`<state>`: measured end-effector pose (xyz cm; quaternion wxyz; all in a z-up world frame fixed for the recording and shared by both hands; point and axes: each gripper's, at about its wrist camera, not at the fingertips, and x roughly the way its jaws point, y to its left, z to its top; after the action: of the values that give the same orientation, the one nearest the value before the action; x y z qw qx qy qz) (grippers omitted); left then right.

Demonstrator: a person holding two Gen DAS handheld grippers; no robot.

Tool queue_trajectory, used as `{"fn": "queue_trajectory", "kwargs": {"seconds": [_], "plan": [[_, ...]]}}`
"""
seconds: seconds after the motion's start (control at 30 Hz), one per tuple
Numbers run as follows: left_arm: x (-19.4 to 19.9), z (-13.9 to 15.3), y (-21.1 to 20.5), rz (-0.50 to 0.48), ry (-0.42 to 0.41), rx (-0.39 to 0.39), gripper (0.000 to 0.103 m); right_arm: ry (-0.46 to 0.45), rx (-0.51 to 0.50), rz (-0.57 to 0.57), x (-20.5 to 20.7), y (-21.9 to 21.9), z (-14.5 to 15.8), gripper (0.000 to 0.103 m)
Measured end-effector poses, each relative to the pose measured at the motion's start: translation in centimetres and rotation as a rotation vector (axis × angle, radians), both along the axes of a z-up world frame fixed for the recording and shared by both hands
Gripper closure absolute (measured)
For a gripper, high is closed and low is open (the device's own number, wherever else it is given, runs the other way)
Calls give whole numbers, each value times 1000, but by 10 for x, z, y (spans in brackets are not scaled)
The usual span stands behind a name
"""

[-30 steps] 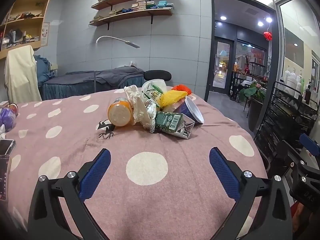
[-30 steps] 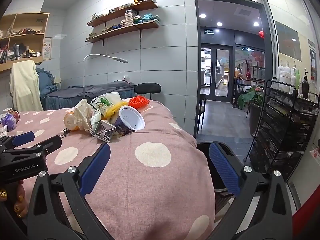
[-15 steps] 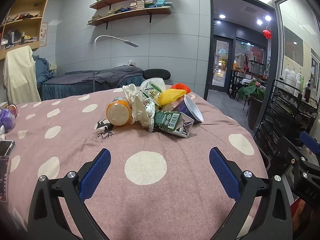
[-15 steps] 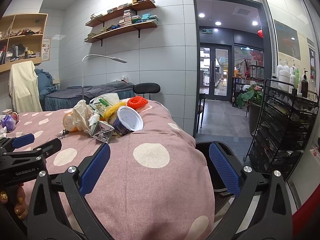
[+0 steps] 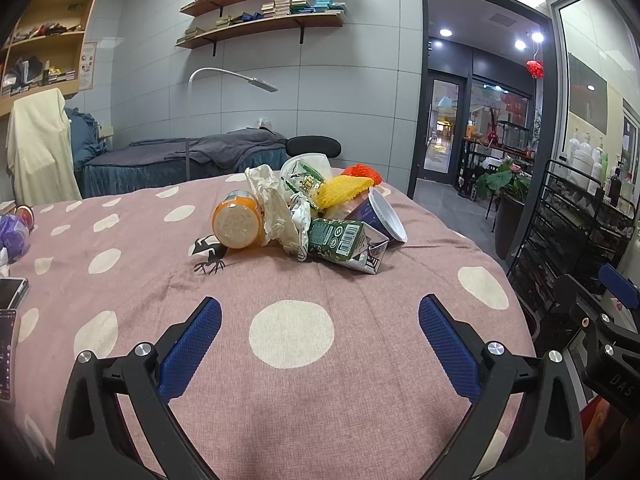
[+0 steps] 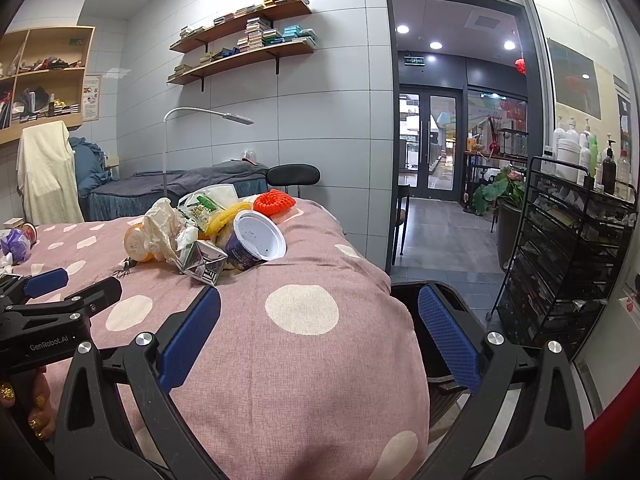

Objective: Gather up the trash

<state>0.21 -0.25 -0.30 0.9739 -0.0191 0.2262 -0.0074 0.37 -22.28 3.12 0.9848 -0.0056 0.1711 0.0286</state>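
Observation:
A pile of trash lies on the pink dotted tablecloth (image 5: 292, 332): an orange-lidded jar (image 5: 236, 224), crumpled white paper (image 5: 276, 208), a green carton (image 5: 344, 242), a purple paper cup (image 5: 384, 216), yellow foam netting (image 5: 344, 188) and a red net (image 5: 364, 170). My left gripper (image 5: 320, 344) is open and empty, a short way in front of the pile. My right gripper (image 6: 320, 332) is open and empty at the table's right edge, with the cup (image 6: 256, 242) and carton (image 6: 202, 260) ahead to its left.
A dark bin (image 6: 436, 300) stands on the floor beyond the table's right edge. A black wire rack (image 6: 576, 248) with bottles is at the right. A phone (image 5: 12, 288) and a purple wrapper (image 5: 12, 232) lie at the table's left.
Both grippers have drifted slightly; the pile sits a little closer and more to the left in both views. Nothing was grasped.

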Motion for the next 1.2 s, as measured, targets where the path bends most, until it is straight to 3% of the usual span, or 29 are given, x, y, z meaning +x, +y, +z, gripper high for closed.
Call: {"fn": "queue_trajectory", "kwargs": {"seconds": [1.2], "plan": [[-1, -4, -1, -2, 4, -2, 6, 17, 7, 5, 3, 3, -5, 5]]}}
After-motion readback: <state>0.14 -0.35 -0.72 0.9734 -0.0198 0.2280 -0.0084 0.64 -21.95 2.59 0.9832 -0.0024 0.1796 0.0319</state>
